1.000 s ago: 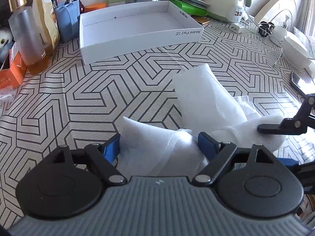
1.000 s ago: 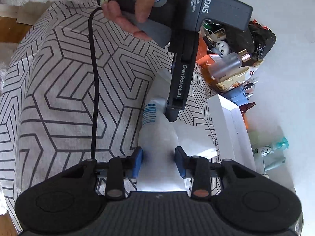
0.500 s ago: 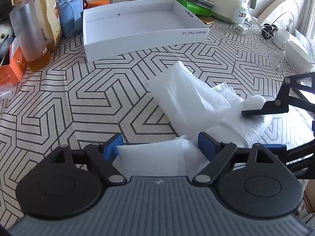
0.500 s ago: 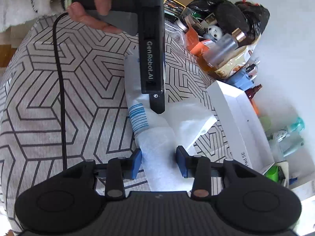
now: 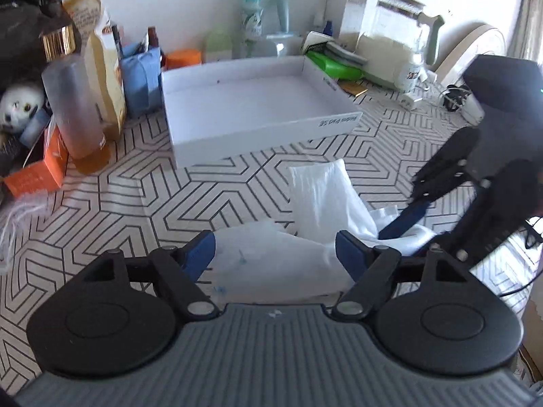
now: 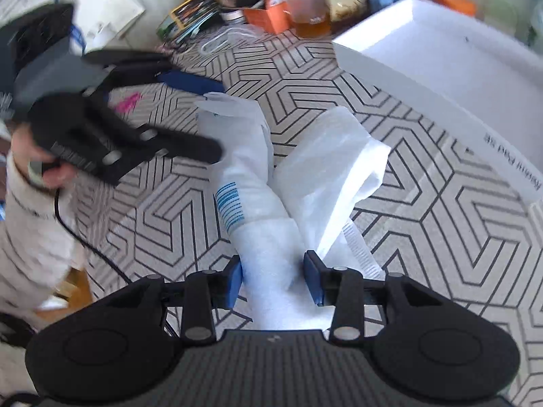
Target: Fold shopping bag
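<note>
A tabletop covered in a cream cloth printed with black hexagonal line patterns (image 5: 101,210) fills both views, daylight washing in from the right. On it lies the white crinkled plastic shopping bag (image 6: 258,203), rolled and twisted into a loose bundle with a patch of blue stripes on one side and a flap sticking up toward the shallow white cardboard box lid (image 5: 251,112) just behind it.

The right gripper (image 6: 273,276) has its 2 blue pads set against the sides of the rolled end of the bag — a partly closed grip on the plastic. The left gripper (image 5: 275,254) stands wide, its jaws having just been closing a little; a flat fold of the bag lies between the blue fingers (image 5: 200,254), but whether the pads press on it is unclear. In the right wrist view the left gripper is motion-blurred, held by a hand (image 6: 44,169) in a pale knitted sleeve, its tips over the bag's far end.

Clutter lines the back wall: a frosted bottle with a gold cap (image 5: 71,101), a tan paper pouch (image 5: 98,68), an orange carton (image 5: 37,173), a blue fabric holder (image 5: 141,78), a green flat case (image 5: 336,64) and a clear jug with a grey-green handle (image 5: 407,37). A small white plush toy (image 5: 20,105) sits at the far left.
</note>
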